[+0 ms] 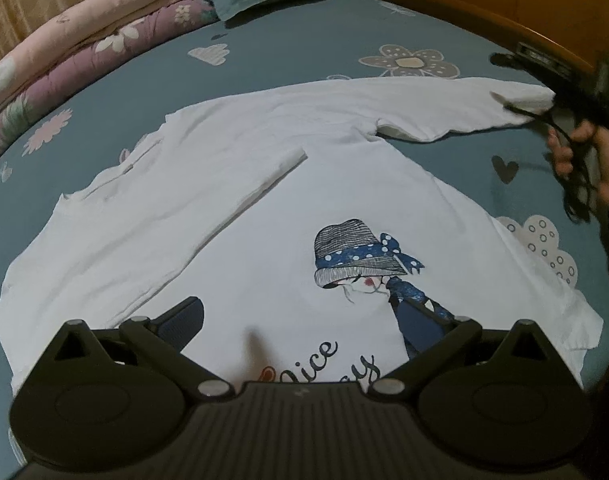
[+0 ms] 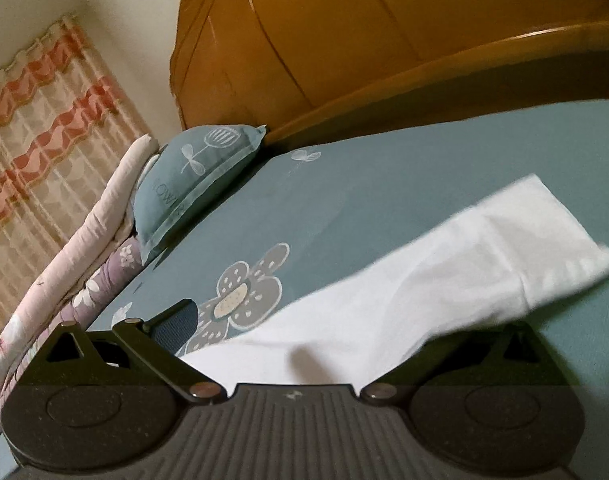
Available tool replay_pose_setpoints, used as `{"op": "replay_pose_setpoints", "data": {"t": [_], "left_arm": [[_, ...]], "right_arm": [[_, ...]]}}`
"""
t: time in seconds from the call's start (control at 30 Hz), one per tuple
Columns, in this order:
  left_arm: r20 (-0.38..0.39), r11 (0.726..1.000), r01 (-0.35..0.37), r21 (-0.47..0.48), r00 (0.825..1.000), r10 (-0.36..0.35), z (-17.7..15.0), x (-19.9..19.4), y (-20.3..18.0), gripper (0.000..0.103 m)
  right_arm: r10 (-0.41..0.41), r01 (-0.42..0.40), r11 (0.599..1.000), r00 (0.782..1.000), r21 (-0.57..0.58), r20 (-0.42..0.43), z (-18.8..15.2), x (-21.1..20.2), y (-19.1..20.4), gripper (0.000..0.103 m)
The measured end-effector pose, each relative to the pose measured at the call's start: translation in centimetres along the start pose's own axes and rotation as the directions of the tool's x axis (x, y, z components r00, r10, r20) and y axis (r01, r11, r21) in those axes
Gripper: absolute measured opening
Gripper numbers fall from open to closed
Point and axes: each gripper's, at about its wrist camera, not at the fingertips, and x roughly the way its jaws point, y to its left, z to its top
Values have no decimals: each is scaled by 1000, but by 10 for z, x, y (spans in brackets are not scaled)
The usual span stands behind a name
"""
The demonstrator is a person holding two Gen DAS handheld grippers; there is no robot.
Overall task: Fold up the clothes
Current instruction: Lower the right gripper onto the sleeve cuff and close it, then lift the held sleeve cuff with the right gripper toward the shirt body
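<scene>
Spread wide, the left gripper (image 1: 304, 320) hangs over the printed front of the white shirt (image 1: 264, 208), which lies flat on the teal bedsheet (image 1: 304, 48). One sleeve (image 1: 208, 200) is folded across the body toward 10 o'clock. At 2 o'clock the right gripper (image 1: 504, 80), in a hand (image 1: 584, 160), has its fingers on both sides of the other sleeve's cuff (image 1: 524, 100); I cannot tell if it pinches it.

left gripper (image 1: 304, 320) fingers spread wide; right gripper (image 2: 344, 332) likewise
</scene>
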Motion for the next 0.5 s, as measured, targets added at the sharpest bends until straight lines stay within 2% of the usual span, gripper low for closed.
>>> {"op": "replay_pose_setpoints", "data": {"t": [0.13, 0.27, 0.5], "left_arm": [[6, 1000, -10, -5, 1000, 10, -1, -2, 2, 102], [0, 1000, -19, -20, 1000, 19, -2, -2, 5, 102], [-1, 1000, -21, -1, 1000, 21, -5, -5, 6, 102]], "right_arm": [[23, -23, 1000, 1000, 15, -18, 5, -3, 6, 103], [68, -68, 997, 998, 37, 13, 4, -15, 12, 103], [109, -108, 993, 994, -41, 17, 15, -28, 39, 103]]}}
